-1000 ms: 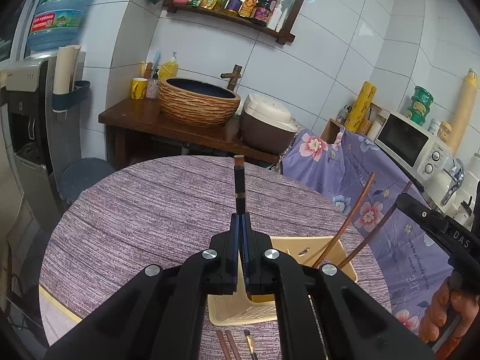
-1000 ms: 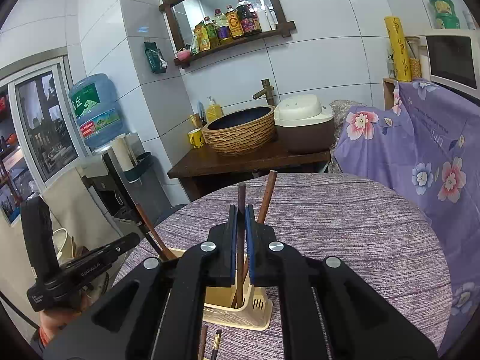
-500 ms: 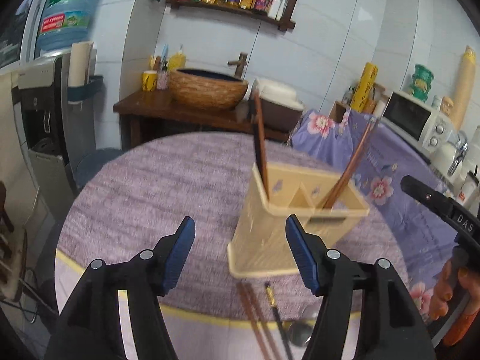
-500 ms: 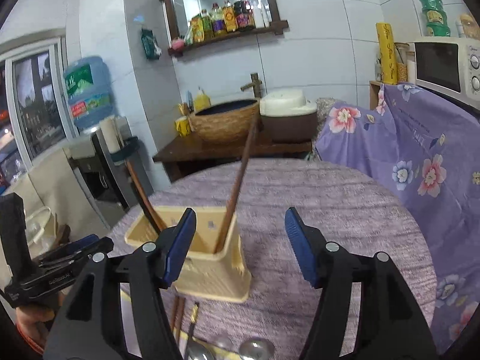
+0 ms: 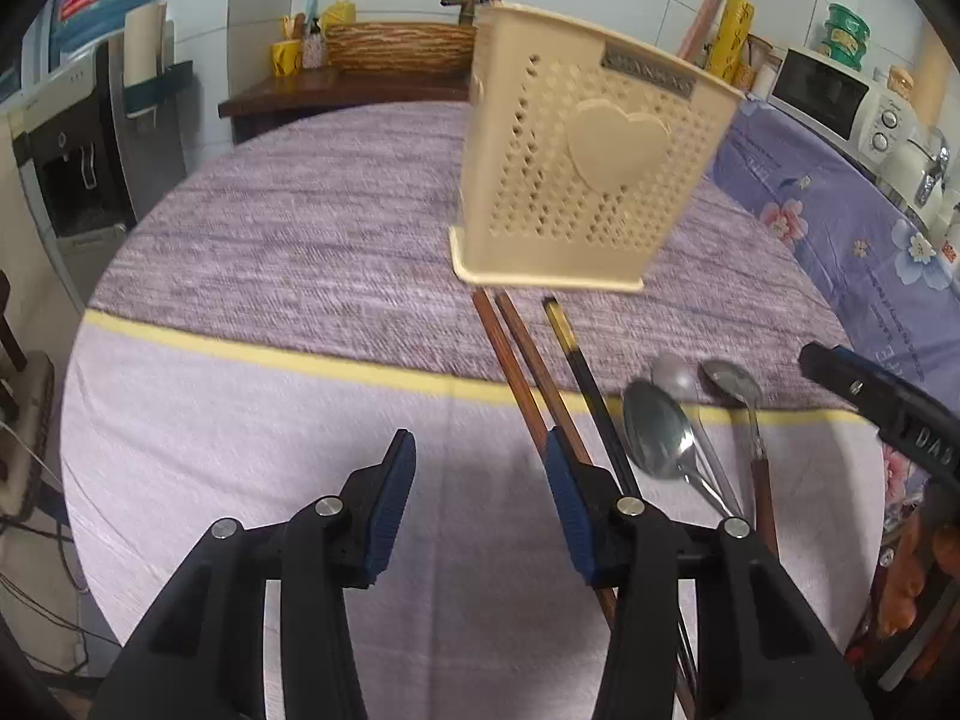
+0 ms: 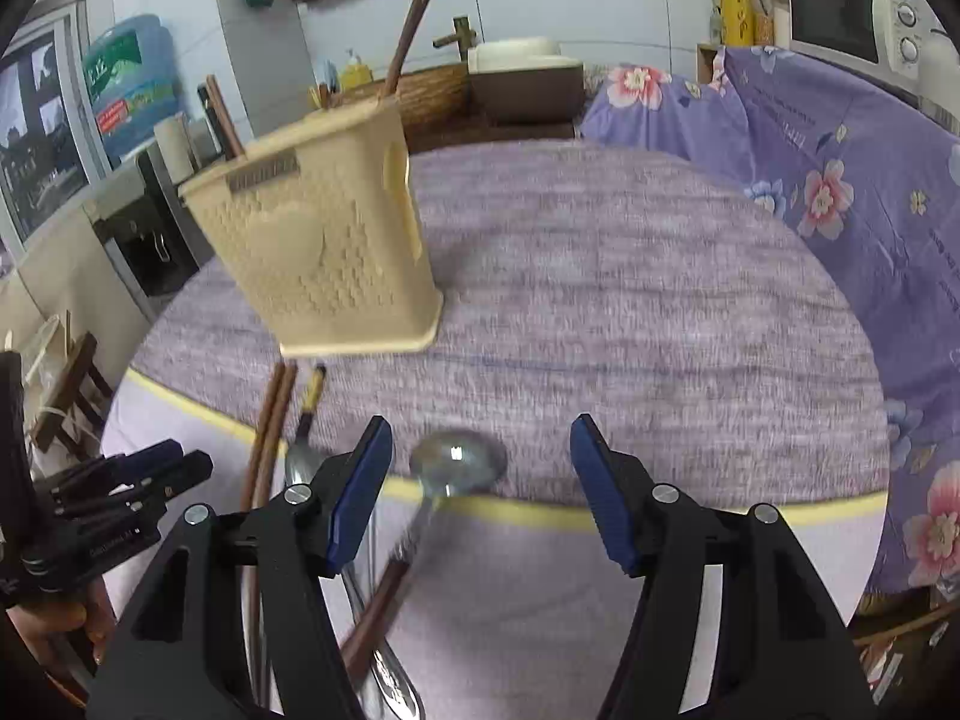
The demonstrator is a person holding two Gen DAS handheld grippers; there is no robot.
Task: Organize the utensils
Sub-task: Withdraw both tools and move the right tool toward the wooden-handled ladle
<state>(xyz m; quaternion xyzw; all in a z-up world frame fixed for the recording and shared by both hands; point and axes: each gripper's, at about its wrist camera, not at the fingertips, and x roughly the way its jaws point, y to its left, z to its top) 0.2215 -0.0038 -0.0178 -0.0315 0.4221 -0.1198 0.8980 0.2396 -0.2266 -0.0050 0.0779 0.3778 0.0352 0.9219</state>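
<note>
A beige perforated utensil holder (image 5: 585, 150) stands on the round table and holds several brown chopsticks (image 6: 414, 24); it also shows in the right wrist view (image 6: 324, 252). In front of it lie two brown chopsticks (image 5: 516, 360), a black chopstick (image 5: 579, 360) and three metal spoons (image 5: 657, 426). My left gripper (image 5: 480, 489) is open and empty, low over the white cloth, its right finger over the brown chopsticks. My right gripper (image 6: 480, 480) is open and empty above a wooden-handled spoon (image 6: 456, 456). The loose chopsticks (image 6: 273, 420) lie left of it.
The table wears a purple striped cloth (image 5: 300, 228) with a yellow line and a white front part (image 5: 270, 450). A flowered purple cover (image 6: 840, 138) drapes furniture at the right. A water dispenser (image 5: 78, 138) stands left, a microwave (image 5: 834, 96) right.
Both grippers let go of their chopsticks, opened wide and dropped back toward the table's front edge. The released chopsticks now stand in the holder.
</note>
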